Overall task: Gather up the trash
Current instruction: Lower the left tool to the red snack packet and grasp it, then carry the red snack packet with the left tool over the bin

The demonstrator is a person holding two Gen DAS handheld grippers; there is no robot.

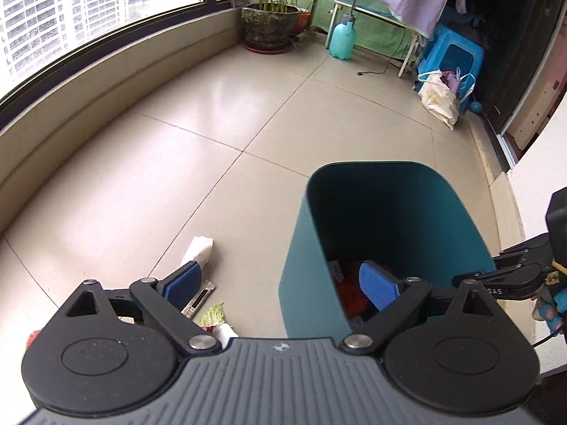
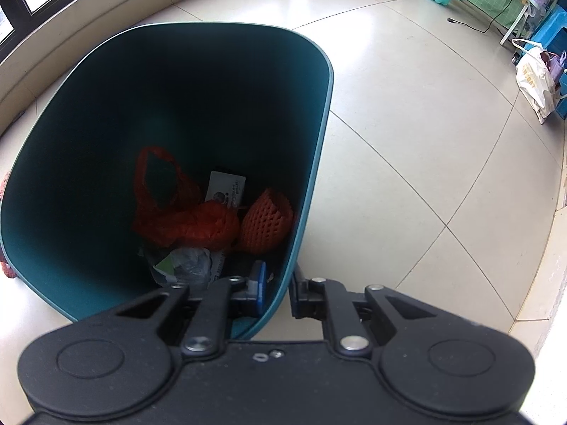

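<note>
A teal trash bin point(image 1: 308, 258) stands on the tiled floor and also fills the right wrist view point(image 2: 319, 134). Inside it lie a red mesh bag point(image 2: 177, 219), an orange foam fruit net point(image 2: 265, 219), a white card point(image 2: 226, 187) and a crumpled clear wrapper point(image 2: 187, 262). My right gripper point(image 2: 278, 292) is shut on the bin's near rim, one finger inside and one outside. My left gripper point(image 1: 283, 283) is open and empty, straddling the bin's left wall. On the floor left of the bin lie a white crumpled tissue point(image 1: 200, 248), a flat white packet point(image 1: 198, 299) and a green-white wrapper point(image 1: 212, 313).
A low wall under the windows point(image 1: 106, 81) curves along the left. A potted plant point(image 1: 269, 21), a teal spray bottle point(image 1: 342, 40), a blue stool point(image 1: 452, 53) and a white shopping bag point(image 1: 439, 97) stand at the far end. A cable point(image 1: 375, 71) lies there.
</note>
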